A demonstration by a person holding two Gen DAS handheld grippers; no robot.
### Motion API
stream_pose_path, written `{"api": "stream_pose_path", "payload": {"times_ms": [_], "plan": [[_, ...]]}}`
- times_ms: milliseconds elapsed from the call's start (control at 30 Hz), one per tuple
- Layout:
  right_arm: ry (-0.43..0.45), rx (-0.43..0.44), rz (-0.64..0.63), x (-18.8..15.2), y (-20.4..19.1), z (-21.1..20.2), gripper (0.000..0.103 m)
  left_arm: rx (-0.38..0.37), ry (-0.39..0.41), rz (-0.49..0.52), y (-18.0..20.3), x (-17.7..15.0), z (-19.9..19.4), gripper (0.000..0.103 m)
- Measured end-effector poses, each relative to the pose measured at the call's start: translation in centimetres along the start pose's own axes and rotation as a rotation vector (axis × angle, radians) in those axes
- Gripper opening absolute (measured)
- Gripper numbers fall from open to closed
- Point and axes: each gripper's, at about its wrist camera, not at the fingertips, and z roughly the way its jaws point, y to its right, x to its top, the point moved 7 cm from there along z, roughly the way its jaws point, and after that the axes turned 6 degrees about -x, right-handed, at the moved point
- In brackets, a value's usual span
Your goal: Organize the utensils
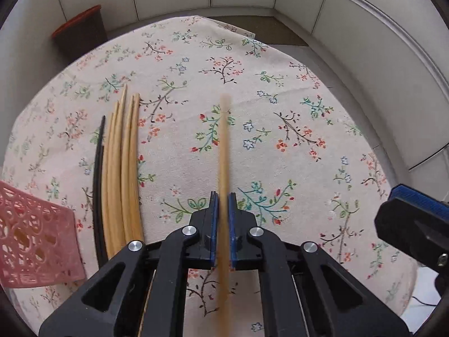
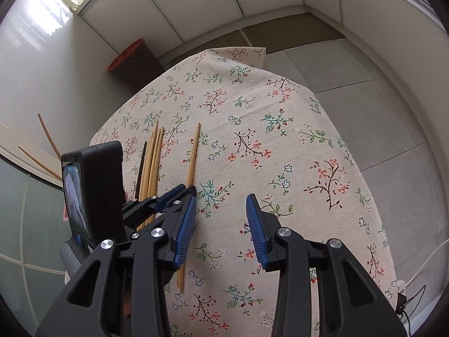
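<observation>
Above the tablecloth point(image 1: 280, 106), left gripper point(image 1: 223, 205) grips chopstick point(image 1: 223, 151).

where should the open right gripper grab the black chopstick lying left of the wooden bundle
Grip the black chopstick near its far, thin end, coming straight down from above with the right gripper fingers across its length. It lies flat on the tablecloth tight against the wooden chopsticks, and the pink basket crowds its near end, so the far end looks freer.

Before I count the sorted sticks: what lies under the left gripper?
The held chopstick crosses the left gripper above the floral tablecloth. The near ends of the chopstick bundle are covered by it.
</observation>
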Motion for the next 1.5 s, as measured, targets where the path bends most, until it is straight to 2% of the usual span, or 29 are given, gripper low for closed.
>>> {"api": "stream_pose_path", "payload": {"times_ms": [67,200,333,433,567,667,900,1067,1200,1333,1500], "plan": [[0.006,0.002,0.007,0.2,0.2,-0.1,0.038,-0.020,0.021,-0.021,-0.7,0.0,-1.0,0.006],[-0.003,0.014,0.001,0.5,-0.3,0.4,0.035,-0.068,0.132,-0.036,-1.5,-0.3,-6.3,0.006],[-0.044,0.052,-0.037,0.4,-2.4,2.0,0.031,-0.080,0.272,-0.074,-3.2,-0.8,-13.1,0.006],[-0.093,0.083,-0.090,-0.1,-5.1,4.0,0.027,-0.072,0.345,-0.083,-4.5,-1.5,-16.2,0.006],[-0.153,0.108,-0.153,-1.1,-8.9,6.8,0.021,-0.087,0.382,-0.140,-6.8,-1.9,-17.6,0.006],[-0.168,0.068,-0.196,-1.6,-10.5,8.6,0.018,-0.103,0.387,-0.156,-7.3,-2.0,-17.7,0.006],[-0.185,0.032,-0.232,-1.4,-12.2,10.9,0.016,-0.086,0.420,-0.123,-7.1,-1.7,-18.9,0.006],[-0.192,0.009,-0.275,-1.5,-13.4,11.9,0.010,-0.085,0.428,-0.143,-8.3,-2.3,-19.7,0.006],[-0.217,-0.007,-0.283,-1.9,-13.2,11.5,0.008,-0.082,0.438,-0.153,-8.6,-2.4,-20.2,0.006],[-0.198,-0.029,-0.284,-1.8,-12.5,11.0,0.008,-0.084,0.445,-0.142,-8.3,-2.4,-20.5,0.006],[-0.084,-0.001,-0.307,-1.1,-13.3,7.2,0.007,-0.074,0.463,-0.138,-8.6,-2.5,-20.9,0.006]]}}
